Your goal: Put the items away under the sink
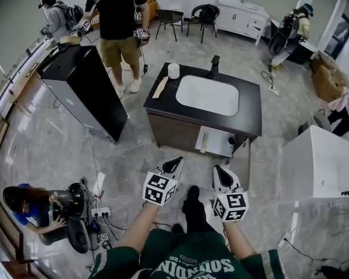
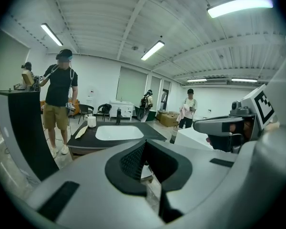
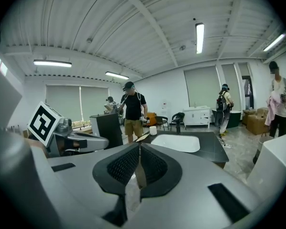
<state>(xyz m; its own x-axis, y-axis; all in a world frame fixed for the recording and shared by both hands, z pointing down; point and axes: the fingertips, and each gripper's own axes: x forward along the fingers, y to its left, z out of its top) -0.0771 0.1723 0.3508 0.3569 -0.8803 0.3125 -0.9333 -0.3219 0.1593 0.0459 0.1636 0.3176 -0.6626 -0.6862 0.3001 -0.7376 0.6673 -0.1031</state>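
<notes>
— Fingers (image 2: 131, 162) of the left gripper (image 2: 144, 146) closed tip to tip, nothing between. Same on the right gripper (image 3: 139, 149): fingers (image 3: 124, 165) pressed together, empty.

— And the items?

— Well ahead of both pairs of fingers, up on the black-topped desk (image 1: 247, 106). At its far corner, ahead and slightly left of the left fingers, a white roll (image 1: 173, 70) standing upright. Just beside that, a little nearer the fingers, a flat pale strip (image 1: 160, 87) lying along the desk's left edge.

— Looks?

— The roll short, plain white, cylindrical. The strip long, thin, beige, narrowing toward one end. Too small to tell the material.

— Anything else up there?

— A white basin (image 1: 207, 95) sunk in the middle, straight ahead of the right fingers. Behind it a dark upright piece (image 1: 214, 66), tap or bottle, hard to say.

— Below?

— The cupboard (image 1: 216, 143) under the basin, standing open, pale inside. Nearer the fingers than the items, yet well apart from both grippers.
</notes>
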